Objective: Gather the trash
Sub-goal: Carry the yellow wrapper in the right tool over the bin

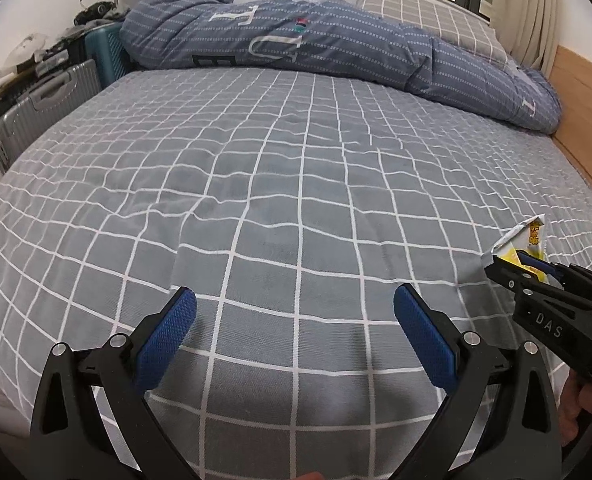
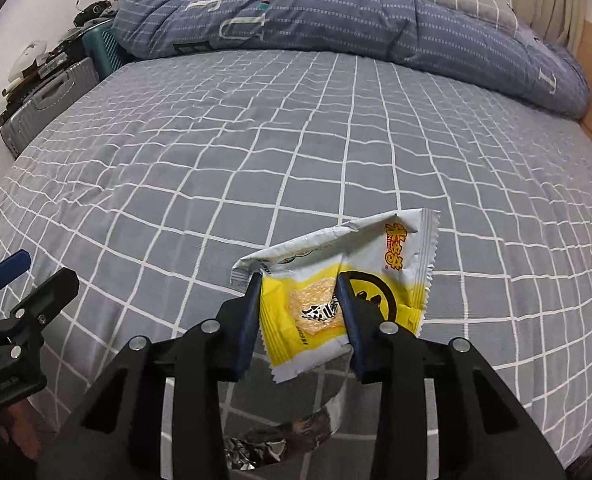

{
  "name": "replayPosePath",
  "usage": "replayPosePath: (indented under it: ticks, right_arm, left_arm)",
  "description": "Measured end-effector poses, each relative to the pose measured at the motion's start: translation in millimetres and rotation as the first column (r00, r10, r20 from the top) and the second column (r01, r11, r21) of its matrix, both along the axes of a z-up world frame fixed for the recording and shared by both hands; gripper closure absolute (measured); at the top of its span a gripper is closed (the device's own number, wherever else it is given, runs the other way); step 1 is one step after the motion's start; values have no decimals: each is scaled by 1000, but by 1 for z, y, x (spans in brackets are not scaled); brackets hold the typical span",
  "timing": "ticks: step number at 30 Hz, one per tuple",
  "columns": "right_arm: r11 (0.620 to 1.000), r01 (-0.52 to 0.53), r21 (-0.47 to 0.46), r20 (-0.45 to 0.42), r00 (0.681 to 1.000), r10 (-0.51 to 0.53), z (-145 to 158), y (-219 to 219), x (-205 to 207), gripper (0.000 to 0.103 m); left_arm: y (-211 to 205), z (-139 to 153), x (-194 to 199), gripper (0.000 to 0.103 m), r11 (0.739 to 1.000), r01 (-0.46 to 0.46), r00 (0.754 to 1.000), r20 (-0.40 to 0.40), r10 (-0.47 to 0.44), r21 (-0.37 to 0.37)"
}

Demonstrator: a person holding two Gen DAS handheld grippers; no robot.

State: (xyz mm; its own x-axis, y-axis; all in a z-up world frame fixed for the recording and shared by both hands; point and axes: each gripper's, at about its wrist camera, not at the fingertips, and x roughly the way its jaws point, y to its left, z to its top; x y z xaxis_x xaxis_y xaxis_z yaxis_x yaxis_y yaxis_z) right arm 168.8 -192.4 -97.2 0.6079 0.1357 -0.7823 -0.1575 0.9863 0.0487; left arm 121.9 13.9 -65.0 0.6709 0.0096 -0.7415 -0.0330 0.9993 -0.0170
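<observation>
A white and yellow snack wrapper (image 2: 336,280) is held above the grey checked bed sheet (image 2: 256,140). My right gripper (image 2: 300,312) is shut on the wrapper, with one blue pad on each side of its yellow part. A crumpled silvery wrapper (image 2: 280,440) shows below, between the gripper's arms. In the left wrist view my left gripper (image 1: 296,320) is open and empty over the bed sheet (image 1: 256,180). The right gripper (image 1: 536,272) with the wrapper (image 1: 524,240) is at the right edge of that view. The left gripper (image 2: 20,280) shows at the left edge of the right wrist view.
A blue quilt (image 1: 316,48) lies bunched along the far side of the bed, with a checked pillow (image 1: 428,12) behind it. Grey and teal suitcases (image 1: 44,100) stand at the bed's left. A wooden bed frame (image 1: 584,92) runs along the right.
</observation>
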Motion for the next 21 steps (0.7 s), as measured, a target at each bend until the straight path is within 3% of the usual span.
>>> replayPosePath:
  ticks: [8, 21]
  right_arm:
    - [1000, -1, -9, 33, 999, 2, 23, 2, -19, 68]
    - [1000, 24, -6, 63, 998, -23, 34, -6, -64, 68]
  left_arm:
    - [-3, 21, -12, 6, 1000, 8, 1000, 23, -8, -10]
    - [-10, 20, -49, 6, 999, 31, 999, 27, -30, -17]
